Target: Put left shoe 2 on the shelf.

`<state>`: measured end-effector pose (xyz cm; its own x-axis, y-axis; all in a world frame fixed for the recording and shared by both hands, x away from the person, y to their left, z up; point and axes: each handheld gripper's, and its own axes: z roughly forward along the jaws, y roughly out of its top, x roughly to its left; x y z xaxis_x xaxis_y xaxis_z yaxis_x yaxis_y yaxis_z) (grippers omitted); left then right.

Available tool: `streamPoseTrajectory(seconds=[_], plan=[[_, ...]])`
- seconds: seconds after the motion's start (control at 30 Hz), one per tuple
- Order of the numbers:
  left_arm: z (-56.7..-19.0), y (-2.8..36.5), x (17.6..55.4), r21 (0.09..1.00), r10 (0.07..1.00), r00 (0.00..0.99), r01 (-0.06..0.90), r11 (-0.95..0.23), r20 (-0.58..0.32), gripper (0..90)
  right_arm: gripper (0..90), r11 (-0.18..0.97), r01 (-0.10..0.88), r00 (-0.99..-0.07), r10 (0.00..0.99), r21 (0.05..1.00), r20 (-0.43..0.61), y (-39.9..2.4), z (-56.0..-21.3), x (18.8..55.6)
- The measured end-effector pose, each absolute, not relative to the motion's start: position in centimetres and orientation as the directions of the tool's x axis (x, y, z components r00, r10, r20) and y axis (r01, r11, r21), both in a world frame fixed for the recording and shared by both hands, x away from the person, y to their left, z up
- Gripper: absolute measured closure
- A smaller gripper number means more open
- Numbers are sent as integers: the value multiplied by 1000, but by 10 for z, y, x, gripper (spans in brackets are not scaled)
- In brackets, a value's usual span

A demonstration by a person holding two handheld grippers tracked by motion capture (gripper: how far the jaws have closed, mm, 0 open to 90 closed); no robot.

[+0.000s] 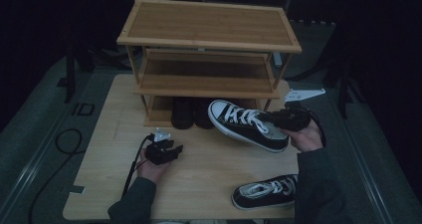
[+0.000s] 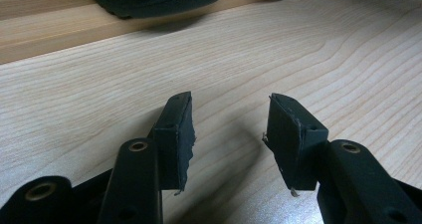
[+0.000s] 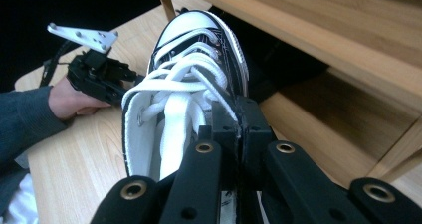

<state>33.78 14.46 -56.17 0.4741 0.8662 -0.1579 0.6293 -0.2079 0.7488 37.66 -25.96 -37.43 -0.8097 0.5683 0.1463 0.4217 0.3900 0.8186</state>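
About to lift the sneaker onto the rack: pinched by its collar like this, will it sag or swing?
The sneaker likely droops: the right gripper pinches only thin canvas at the collar, with the toe hanging lower. It looks light. The loose laces may snag on the rack.

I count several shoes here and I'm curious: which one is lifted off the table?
The black-and-white sneaker in front of the rack, pinched at its collar by the right gripper. Its twin lies flat near the table's front edge; the dark pair sits on the bottom shelf.

Wooden table (image 1: pixel 209 157), shoe rack (image 1: pixel 209 40), one sneaker (image 1: pixel 263 191)
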Motion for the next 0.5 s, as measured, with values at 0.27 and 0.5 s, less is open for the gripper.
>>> streamPoseTrajectory(seconds=[0.27, 0.5], plan=[[-562, 145, 338, 749, 866, 474, 629, -208, -158, 534, 883, 382, 416, -815, 560, 825, 152, -254, -360, 379], [-562, 145, 338, 749, 866, 474, 629, -208, -157, 534, 883, 360, 413, -810, 564, 836, 157, -251, -351, 383]])
